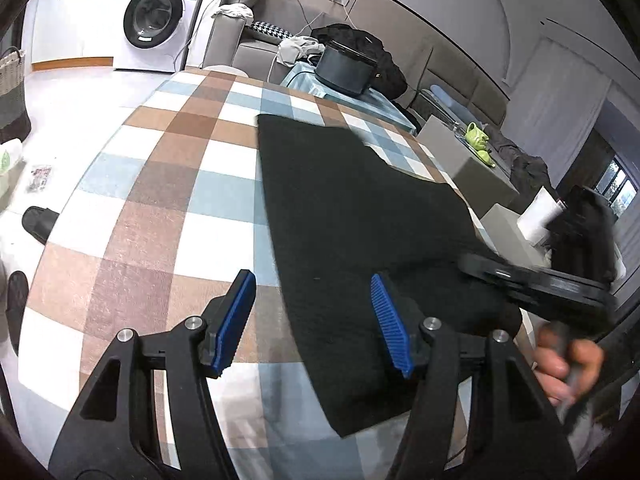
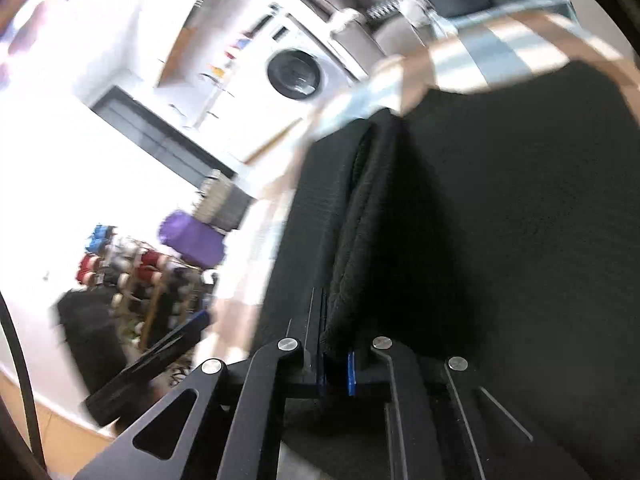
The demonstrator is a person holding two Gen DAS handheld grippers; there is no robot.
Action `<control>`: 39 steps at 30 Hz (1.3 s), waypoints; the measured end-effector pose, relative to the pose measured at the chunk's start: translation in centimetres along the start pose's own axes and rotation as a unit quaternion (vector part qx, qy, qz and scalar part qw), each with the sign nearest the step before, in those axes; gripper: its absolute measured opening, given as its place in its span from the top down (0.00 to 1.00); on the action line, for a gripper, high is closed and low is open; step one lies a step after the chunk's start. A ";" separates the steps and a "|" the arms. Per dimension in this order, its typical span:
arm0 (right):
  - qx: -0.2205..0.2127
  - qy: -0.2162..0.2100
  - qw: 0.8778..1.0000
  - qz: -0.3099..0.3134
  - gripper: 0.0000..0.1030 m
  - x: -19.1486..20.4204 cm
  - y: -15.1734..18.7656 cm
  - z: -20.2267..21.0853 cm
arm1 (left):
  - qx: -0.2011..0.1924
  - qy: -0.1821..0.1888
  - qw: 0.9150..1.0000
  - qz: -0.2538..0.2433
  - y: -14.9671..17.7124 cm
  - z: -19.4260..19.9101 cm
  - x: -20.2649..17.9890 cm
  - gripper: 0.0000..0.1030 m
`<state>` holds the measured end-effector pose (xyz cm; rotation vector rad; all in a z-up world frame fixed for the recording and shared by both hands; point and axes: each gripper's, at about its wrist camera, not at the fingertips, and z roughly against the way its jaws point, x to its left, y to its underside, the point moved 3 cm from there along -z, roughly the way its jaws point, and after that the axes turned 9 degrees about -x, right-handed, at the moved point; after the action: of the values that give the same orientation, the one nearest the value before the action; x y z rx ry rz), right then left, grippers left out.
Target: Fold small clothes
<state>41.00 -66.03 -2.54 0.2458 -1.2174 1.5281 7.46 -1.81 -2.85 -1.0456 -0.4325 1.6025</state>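
Note:
A black garment (image 1: 352,216) lies flat on the checked tablecloth (image 1: 160,200), running from the middle of the table to its near right edge. My left gripper (image 1: 316,320) is open above the garment's left edge, blue pads apart, holding nothing. My right gripper (image 2: 336,372) is shut on a fold of the black garment (image 2: 500,240), which hangs bunched from between its blue pads. The right gripper also shows in the left wrist view (image 1: 560,284) at the garment's right edge, blurred, with a hand behind it.
A washing machine (image 1: 156,20) stands at the back left. A dark bin (image 1: 344,68) and a grey sofa (image 1: 256,44) sit beyond the table's far edge. Grey boxes (image 1: 472,160) stand to the right. A dark slipper (image 1: 38,222) lies on the floor at left.

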 end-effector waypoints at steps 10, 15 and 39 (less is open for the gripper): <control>0.068 0.087 0.994 0.004 0.84 -3.0 4.5 1.6 | 0.046 0.012 0.998 -0.050 1.9 -3.0 -1.7 0.45; -0.022 0.105 0.993 0.045 0.62 -1.2 1.2 3.3 | 0.072 0.017 0.995 -0.064 3.4 -4.3 -3.2 0.45; 0.057 0.039 0.998 0.010 0.90 -0.4 3.0 -1.3 | 0.065 -0.007 0.997 -0.034 3.4 -3.6 -1.4 0.44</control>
<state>39.24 -64.85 -5.03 0.2466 -1.0761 1.6110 8.29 -5.06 -6.78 -0.9142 -0.3646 1.5564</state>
